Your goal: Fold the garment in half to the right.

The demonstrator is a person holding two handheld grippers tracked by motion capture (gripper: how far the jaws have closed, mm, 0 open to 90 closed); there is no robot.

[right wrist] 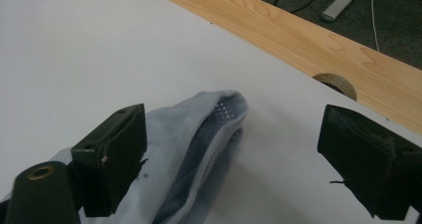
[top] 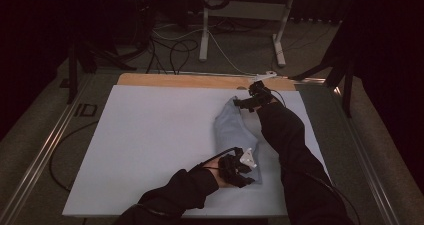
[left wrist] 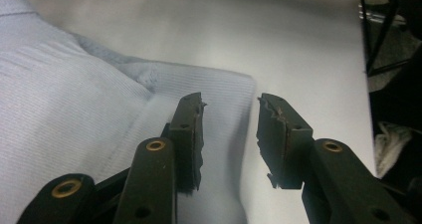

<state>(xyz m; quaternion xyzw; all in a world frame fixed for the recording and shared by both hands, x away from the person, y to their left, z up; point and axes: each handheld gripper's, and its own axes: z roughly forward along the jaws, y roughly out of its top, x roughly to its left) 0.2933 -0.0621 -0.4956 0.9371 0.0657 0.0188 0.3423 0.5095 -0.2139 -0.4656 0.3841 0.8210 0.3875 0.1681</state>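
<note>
Pale-blue garment (top: pixel 235 132), folded lengthwise on white surface (top: pixel 150 145) (centre-right of frame); left gripper (top: pixel 239 166) part-open, right gripper (top: pixel 246 103) wide, both released so it lies flat.

High view looks down from above the white mat (top: pixel 150 135) — gripper views skim its cloth (top: pixel 232 130) closely.

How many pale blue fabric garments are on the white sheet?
1. A single pale blue knit garment lies folded on the white sheet, right of centre, stretching from the left gripper to the right gripper. Layers folded underneath could hide another piece.
</note>
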